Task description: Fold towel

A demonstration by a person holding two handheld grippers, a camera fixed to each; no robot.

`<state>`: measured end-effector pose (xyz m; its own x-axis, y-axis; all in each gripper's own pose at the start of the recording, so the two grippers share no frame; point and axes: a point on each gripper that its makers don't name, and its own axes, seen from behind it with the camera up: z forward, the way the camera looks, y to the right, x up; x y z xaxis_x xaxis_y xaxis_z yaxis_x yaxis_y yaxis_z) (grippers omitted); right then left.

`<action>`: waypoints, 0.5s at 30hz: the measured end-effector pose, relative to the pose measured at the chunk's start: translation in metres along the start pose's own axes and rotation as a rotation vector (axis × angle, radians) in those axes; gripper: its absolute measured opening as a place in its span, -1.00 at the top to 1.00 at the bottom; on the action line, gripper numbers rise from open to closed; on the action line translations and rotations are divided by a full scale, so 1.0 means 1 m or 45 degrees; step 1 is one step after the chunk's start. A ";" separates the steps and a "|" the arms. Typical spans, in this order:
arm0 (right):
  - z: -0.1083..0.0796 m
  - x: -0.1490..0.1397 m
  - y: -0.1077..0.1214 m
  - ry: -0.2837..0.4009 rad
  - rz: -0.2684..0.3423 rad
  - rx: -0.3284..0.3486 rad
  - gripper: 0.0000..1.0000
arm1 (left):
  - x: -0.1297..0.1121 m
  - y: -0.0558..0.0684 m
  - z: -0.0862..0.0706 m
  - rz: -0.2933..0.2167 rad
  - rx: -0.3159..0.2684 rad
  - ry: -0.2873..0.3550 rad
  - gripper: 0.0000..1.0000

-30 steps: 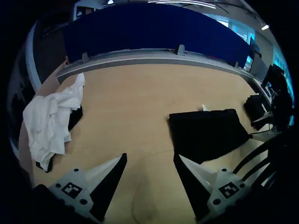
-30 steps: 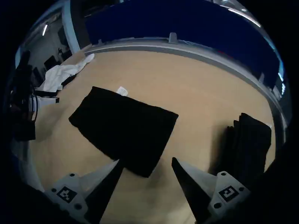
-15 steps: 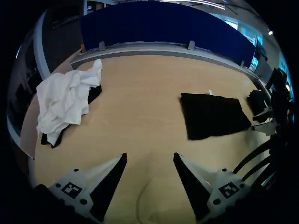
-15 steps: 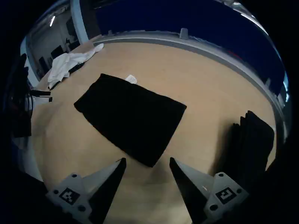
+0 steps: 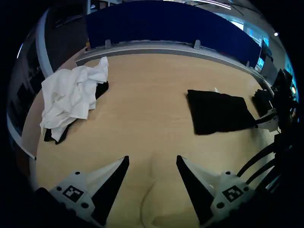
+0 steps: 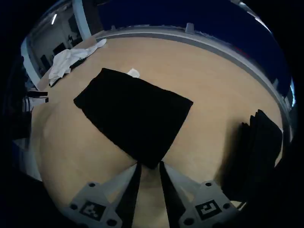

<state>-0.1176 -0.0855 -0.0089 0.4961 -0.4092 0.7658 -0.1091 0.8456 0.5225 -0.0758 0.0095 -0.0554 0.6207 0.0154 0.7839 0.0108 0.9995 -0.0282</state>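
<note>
Towel (image 6: 133,117): black, flat, rectangular, mid-frame on wood-look table (image 6: 212,87). R gripper (image 6: 149,164): narrow, tips flanking towel corner. L gripper (image 5: 152,157): wide. Crumpled white cloth (image 5: 72,95), upper left.

Surface (image 5: 152,98): pale wood-grain finish, smooth, with a faint sheen just below the left gripper (image 5: 152,156).
Black towel (image 6: 133,114), directly ahead of the right gripper (image 6: 149,164): matt cloth, lying flat, no shine. The small white tag (image 6: 133,72) at its far edge may be paper or fabric.
White cloth (image 5: 70,95), ahead and left of the left gripper: thin, crumpled, matt.
Dark folded stack (image 6: 262,144), right of the right gripper: matt cloth.
Gripper fingers (image 5: 102,178): pale matt plastic outside, black inner faces, printed square markers (image 5: 73,193).
Partition (image 5: 163,22), far ahead: matt blue, cloth-like.
Rail (image 5: 159,47) at its foot: smooth grey, either metal or plastic.
</note>
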 end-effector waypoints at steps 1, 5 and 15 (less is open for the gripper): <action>0.000 -0.001 0.000 -0.006 -0.004 0.002 0.34 | 0.000 0.000 0.000 -0.001 0.000 0.000 -0.85; 0.002 -0.002 0.001 -0.024 -0.020 0.001 0.53 | 0.001 -0.001 -0.002 -0.004 -0.002 0.001 -0.84; 0.002 -0.004 0.001 -0.017 -0.024 -0.001 0.81 | -0.003 -0.002 0.000 -0.001 -0.004 -0.004 -0.84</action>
<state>-0.1214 -0.0837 -0.0102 0.4865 -0.4297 0.7607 -0.0989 0.8380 0.5366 -0.0770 0.0077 -0.0575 0.6180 0.0151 0.7861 0.0133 0.9995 -0.0296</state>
